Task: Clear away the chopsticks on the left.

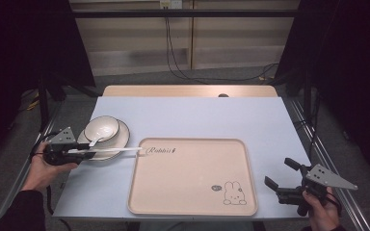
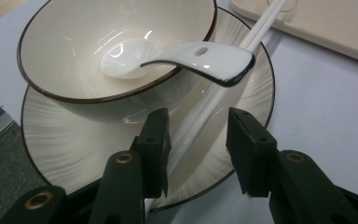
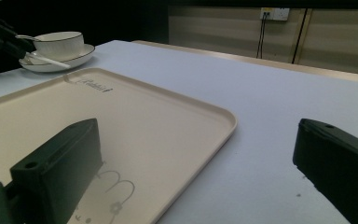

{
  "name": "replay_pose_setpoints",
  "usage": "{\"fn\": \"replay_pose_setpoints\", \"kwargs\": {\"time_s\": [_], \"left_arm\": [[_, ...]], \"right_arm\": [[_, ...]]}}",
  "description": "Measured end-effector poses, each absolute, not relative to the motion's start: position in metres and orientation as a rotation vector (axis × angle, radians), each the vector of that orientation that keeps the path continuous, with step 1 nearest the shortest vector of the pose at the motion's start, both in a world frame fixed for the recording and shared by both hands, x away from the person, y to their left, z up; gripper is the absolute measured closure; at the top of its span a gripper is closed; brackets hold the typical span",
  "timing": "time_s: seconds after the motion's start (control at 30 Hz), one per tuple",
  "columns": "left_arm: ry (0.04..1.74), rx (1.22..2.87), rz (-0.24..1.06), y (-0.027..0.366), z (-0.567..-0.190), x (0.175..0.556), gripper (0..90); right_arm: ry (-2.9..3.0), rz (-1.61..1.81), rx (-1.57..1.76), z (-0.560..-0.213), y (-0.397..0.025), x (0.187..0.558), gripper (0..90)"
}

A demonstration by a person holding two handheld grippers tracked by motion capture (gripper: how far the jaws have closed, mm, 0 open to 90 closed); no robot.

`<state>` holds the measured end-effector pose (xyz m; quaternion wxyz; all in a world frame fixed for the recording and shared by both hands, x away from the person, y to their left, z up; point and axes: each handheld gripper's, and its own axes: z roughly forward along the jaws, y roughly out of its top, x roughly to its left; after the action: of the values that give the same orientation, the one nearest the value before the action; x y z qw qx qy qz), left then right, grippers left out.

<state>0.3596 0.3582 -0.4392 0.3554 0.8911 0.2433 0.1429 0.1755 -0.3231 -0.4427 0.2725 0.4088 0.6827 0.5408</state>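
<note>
Straddling a pair of long white chopsticks (image 2: pixel 200 116), the left tool (image 2: pixel 198 140) has its two black jaws set a little apart on either side of them, not closed on them, as the left gripper view shows. The chopsticks lie across the round cream plate with a dark rim (image 2: pixel 74 149), their far tips reaching onto the corner of the big cream rectangular tray printed with a rabbit (image 1: pixel 192 192), which serves as the landmark. Left of the tray's near-left corner sits that plate, and on it a cream bowl with a thin brown rim (image 2: pixel 65 37); a white ceramic spoon with a black edge (image 2: pixel 186 58) rests with its scoop in the bowl and its handle hanging over the bowl's rim above the chopsticks. In the high view the left tool (image 1: pixel 84 153) is held by a hand just left of the plate. Right of the tray, near its front-right corner, the right tool (image 1: pixel 280 174) hovers over the pale blue bench (image 1: pixel 197 115), jaws spread wide with nothing between them; its own view looks across the tray (image 3: pixel 121 116) toward the plate (image 3: pixel 58 63).
</note>
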Motion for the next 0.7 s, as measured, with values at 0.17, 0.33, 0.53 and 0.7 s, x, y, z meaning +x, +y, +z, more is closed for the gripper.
{"fn": "replay_pose_setpoints", "kwargs": {"time_s": [0.17,0.33,0.53,0.7], "left_arm": [[0.614,2.305,0.397,0.356,-0.44,0.361,60.4],[0.597,2.333,0.395,0.354,-0.439,0.36,62.4],[0.574,2.329,0.395,0.35,-0.44,0.36,64.6],[0.551,2.362,0.374,0.346,-0.443,0.358,66.4]], "right_arm": [[1.837,1.458,1.101,-0.443,-0.323,0.176,0.6],[1.838,1.457,1.102,-0.443,-0.324,0.176,0.6],[1.836,1.462,1.106,-0.443,-0.324,0.176,0.6],[1.836,1.464,1.112,-0.443,-0.323,0.176,0.6]]}}
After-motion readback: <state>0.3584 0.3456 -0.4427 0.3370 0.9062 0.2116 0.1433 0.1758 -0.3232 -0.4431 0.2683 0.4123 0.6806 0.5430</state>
